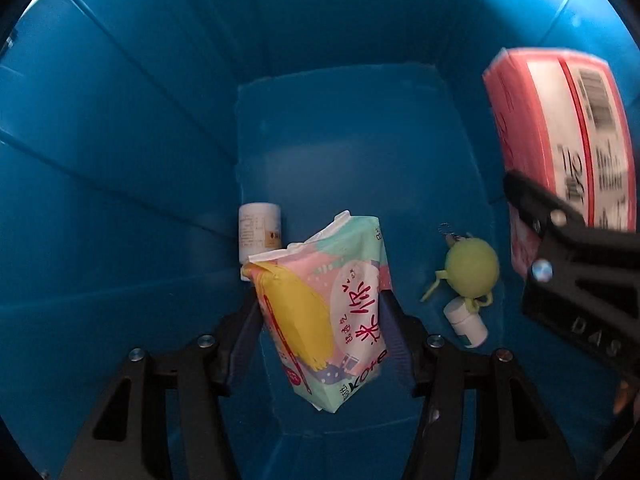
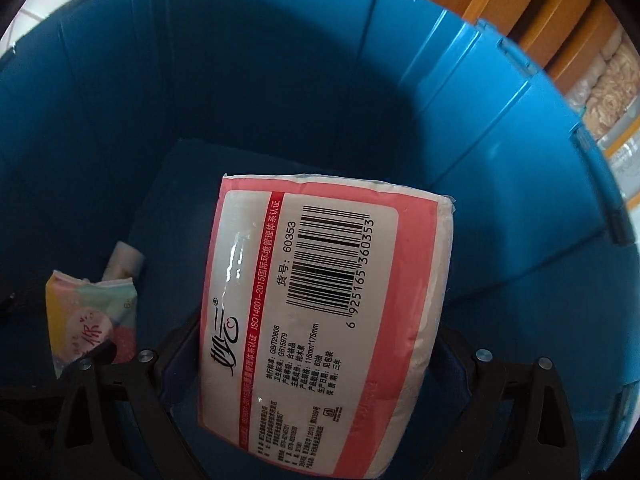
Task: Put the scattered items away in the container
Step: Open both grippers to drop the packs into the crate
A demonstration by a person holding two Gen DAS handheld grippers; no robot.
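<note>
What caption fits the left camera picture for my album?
Left gripper lowers a pastel tissue pack into the blue bin, above two small bottles and a green toy.

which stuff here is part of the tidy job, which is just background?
Job:
- blue bin
- pastel tissue pack, between the left gripper fingers
- pink tissue pack, in the right gripper
- on the bin floor: green ball toy, two white bottles

Background:
- wooden furniture
- tiled floor
</note>
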